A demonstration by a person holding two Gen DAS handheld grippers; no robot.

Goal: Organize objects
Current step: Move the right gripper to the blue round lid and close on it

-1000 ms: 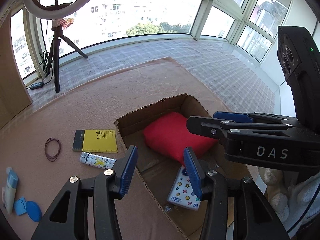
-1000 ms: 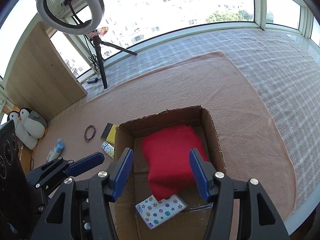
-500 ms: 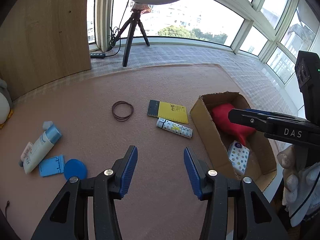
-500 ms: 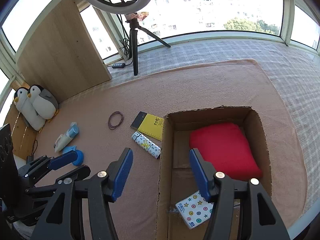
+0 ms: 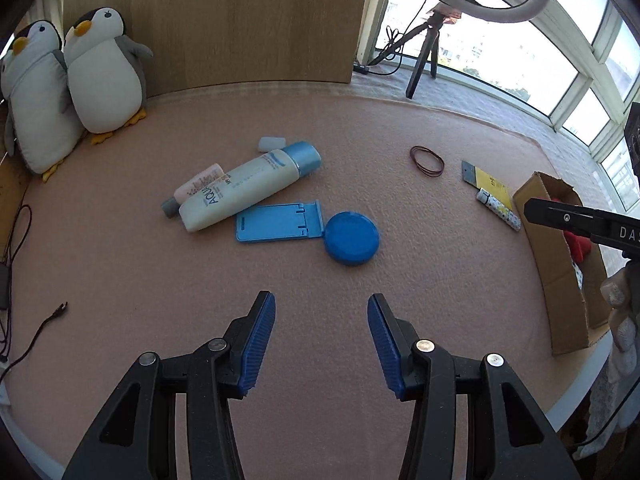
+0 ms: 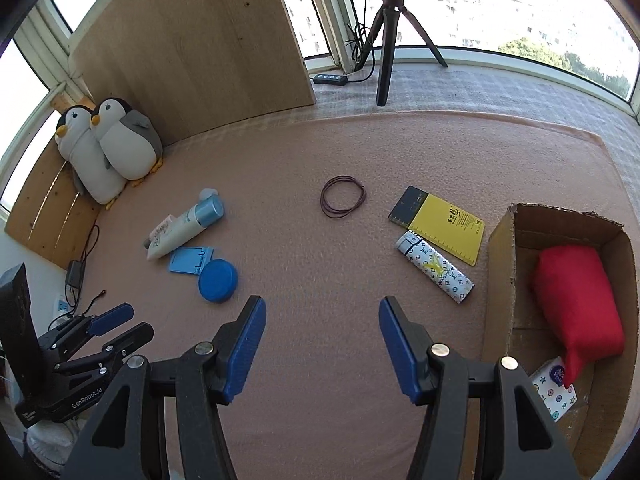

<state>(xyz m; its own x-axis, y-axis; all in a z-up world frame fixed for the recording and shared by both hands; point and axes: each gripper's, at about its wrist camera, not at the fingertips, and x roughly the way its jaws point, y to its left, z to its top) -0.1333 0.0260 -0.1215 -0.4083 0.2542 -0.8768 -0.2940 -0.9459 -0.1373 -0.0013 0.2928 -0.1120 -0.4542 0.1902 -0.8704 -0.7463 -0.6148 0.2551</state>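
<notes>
My left gripper (image 5: 321,312) is open and empty above the pink mat, short of a round blue lid (image 5: 351,237), a flat blue stand (image 5: 278,222) and a white lotion tube (image 5: 248,189) with a small pink tube (image 5: 198,187) beside it. My right gripper (image 6: 322,322) is open and empty, left of the cardboard box (image 6: 500,248), which holds a red pouch (image 6: 576,300) and a patterned tissue pack (image 6: 554,388). A patterned cylinder (image 6: 434,272), a yellow notebook (image 6: 444,228) and a hair band (image 6: 343,197) lie on the mat.
Two plush penguins (image 5: 68,80) stand at the back left against a wooden panel (image 5: 240,20). A ring light tripod (image 6: 386,44) stands behind the mat. Cables (image 5: 16,240) lie at the left edge. The table edge runs close on the right (image 5: 576,396).
Both grippers have swung left, away from the box, toward the loose items on the mat. The left gripper now faces the lotion tube and blue items. Both stayed open.
</notes>
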